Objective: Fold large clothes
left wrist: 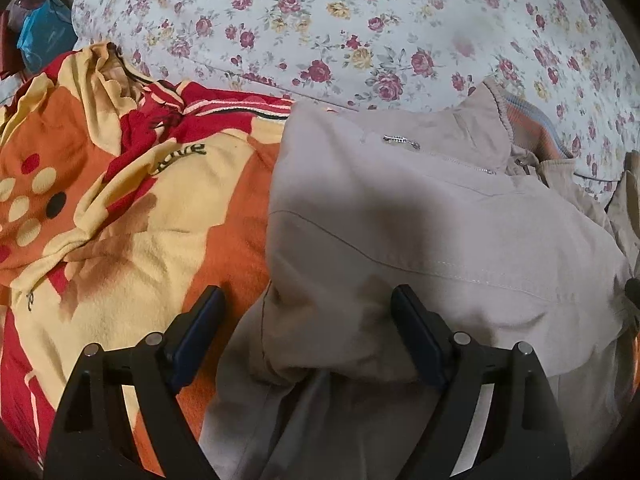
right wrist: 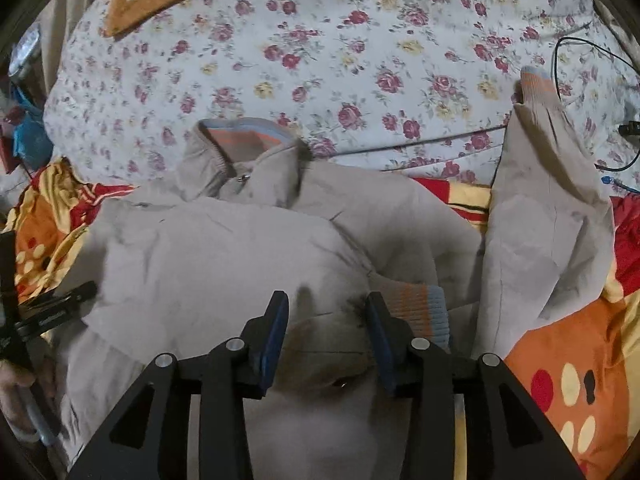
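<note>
A large beige jacket point(left wrist: 440, 220) lies crumpled on the bed, its zipper pull point(left wrist: 400, 141) showing near the collar. My left gripper point(left wrist: 308, 296) stands open wide over the jacket's left edge, with a fold of cloth low between its fingers and nothing pinched. In the right wrist view the jacket point(right wrist: 220, 248) fills the middle, its striped collar point(right wrist: 248, 132) at the far end. One sleeve point(right wrist: 548, 208) stretches away on the right. My right gripper point(right wrist: 326, 300) is partly open just above the cloth, beside a folded-in striped cuff point(right wrist: 420, 308). The left gripper point(right wrist: 60, 300) shows at the left edge.
Under the jacket lies an orange, red and yellow blanket point(left wrist: 120, 220), also visible at the lower right point(right wrist: 560, 360). A floral sheet point(left wrist: 320, 20) covers the far bed. A black cable point(right wrist: 580, 44) lies at the far right. A blue bag point(left wrist: 44, 28) sits off the bed's left.
</note>
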Action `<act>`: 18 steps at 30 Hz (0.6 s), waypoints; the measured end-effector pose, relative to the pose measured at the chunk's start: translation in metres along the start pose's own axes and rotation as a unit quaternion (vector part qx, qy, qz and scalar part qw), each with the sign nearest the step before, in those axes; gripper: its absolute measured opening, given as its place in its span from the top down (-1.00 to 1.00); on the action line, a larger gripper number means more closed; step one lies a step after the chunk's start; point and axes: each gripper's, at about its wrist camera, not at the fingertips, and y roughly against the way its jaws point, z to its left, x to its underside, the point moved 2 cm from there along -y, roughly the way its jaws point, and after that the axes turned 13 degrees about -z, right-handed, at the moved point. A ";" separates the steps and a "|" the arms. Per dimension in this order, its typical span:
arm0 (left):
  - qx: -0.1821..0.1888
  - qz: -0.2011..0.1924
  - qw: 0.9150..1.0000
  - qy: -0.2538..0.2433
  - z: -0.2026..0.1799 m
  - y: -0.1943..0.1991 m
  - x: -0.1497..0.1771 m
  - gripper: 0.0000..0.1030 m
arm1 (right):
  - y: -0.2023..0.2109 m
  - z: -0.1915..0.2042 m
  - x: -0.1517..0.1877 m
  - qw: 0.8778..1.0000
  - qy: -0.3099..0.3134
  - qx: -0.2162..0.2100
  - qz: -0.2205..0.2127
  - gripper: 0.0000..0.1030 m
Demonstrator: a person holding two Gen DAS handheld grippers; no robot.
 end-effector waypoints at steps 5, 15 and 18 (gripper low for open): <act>-0.004 -0.004 1.000 -0.006 -0.001 0.002 0.000 -0.66 | -0.027 -0.001 0.014 0.999 0.021 0.027 0.037 0.20; 0.009 -0.049 0.998 -0.033 -0.013 0.030 -0.010 -0.66 | -0.011 0.006 0.011 1.000 0.023 0.011 0.017 -0.11; 0.035 -0.051 0.998 -0.032 -0.018 0.031 -0.012 -0.66 | -0.018 0.007 0.018 0.999 0.036 0.017 0.030 -0.14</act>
